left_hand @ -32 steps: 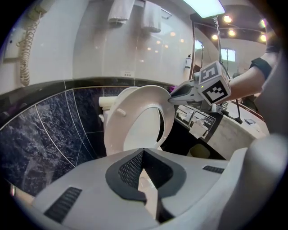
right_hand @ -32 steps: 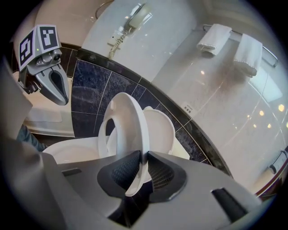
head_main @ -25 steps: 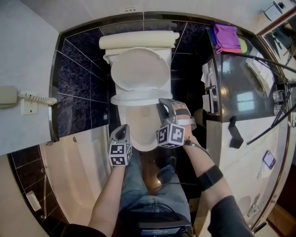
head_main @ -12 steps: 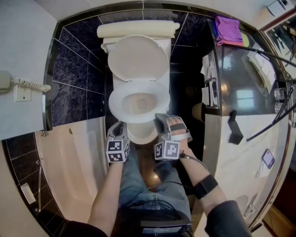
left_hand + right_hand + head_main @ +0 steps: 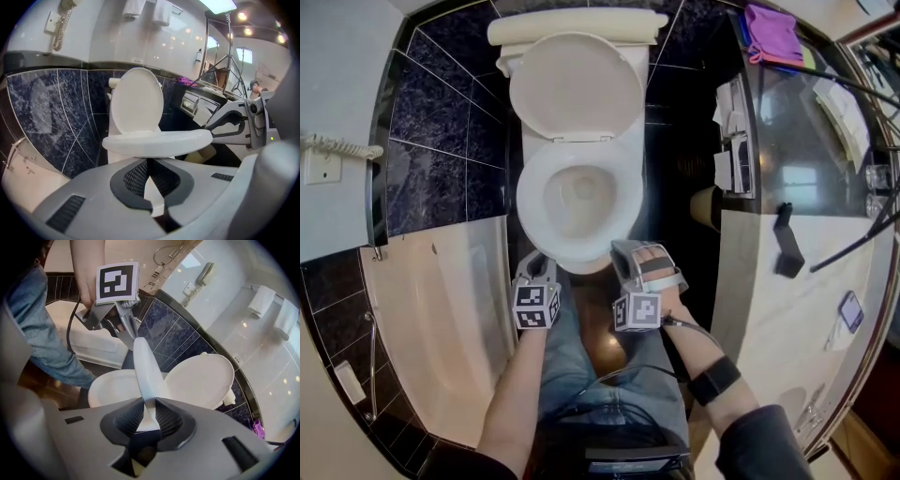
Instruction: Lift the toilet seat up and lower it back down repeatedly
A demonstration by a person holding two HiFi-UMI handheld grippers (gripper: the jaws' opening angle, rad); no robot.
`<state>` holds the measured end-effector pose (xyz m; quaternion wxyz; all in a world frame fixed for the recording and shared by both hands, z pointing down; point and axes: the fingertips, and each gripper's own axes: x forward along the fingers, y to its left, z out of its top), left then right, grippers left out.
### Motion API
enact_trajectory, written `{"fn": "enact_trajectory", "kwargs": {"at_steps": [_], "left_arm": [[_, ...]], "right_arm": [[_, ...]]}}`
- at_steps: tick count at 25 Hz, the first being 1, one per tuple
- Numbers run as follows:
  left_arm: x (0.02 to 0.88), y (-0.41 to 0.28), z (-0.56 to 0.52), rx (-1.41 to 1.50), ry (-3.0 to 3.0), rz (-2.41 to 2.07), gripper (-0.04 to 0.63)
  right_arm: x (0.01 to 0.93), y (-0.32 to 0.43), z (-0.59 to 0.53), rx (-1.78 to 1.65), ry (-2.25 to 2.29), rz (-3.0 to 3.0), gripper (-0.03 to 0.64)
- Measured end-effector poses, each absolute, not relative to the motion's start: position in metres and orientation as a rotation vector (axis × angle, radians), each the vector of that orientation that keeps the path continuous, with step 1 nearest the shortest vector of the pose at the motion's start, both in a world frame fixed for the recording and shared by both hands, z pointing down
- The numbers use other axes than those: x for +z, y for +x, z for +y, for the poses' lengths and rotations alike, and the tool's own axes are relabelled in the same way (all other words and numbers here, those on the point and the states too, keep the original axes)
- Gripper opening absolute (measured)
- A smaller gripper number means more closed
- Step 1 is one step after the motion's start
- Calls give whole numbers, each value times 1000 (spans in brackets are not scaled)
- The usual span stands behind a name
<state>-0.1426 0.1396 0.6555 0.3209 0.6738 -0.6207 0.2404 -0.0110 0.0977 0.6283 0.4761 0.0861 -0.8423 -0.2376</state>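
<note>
the seat (image 5: 529, 199) lies flat on the bowl (image 5: 581, 225), down from the half-raised tilt of a second ago. the lid (image 5: 577, 89) stands up against the tank (image 5: 572, 26) at the far end. both claws are lower and nearer than they were, now at the bowl's near rim.

the right claw (image 5: 148, 412) is rolled on its side with the seat's near-right edge between its jaws. those jaws have just been opening, and the pads look eased off the edge rather than clamped on it. the left claw (image 5: 146, 169) hangs just beside the near-left rim, jaws together on nothing.

so one lowering looks finished and the seat is being let go. i judge the next lift needs the right claw to close on that edge again before swinging it up and far toward the lid.
</note>
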Motion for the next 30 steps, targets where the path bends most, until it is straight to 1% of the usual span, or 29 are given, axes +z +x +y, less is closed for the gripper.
{"fn": "enact_trajectory", "kwargs": {"at_steps": [6, 7, 8, 18, 25, 27, 30], "left_arm": [[697, -133, 168, 671, 1805, -1563, 0], [705, -132, 173, 674, 1811, -1551, 0], [712, -130, 178, 682, 1815, -1537, 0], [785, -112, 214, 803, 1829, -1418, 0], [849, -112, 242, 907, 1762, -1339, 0], [860, -116, 249, 881, 1720, -1335, 0], [860, -115, 218, 841, 1789, -1361, 0]], "right_arm": [[663, 1, 129, -562, 134, -2049, 97], [667, 4, 133, -554, 132, -2055, 79], [671, 8, 137, -539, 142, -2060, 17], [721, 66, 111, -228, 423, -2024, 17], [751, 68, 102, -92, 518, -2027, 17], [758, 65, 105, -76, 517, -2030, 17], [768, 61, 106, -69, 507, -2030, 17]]}}
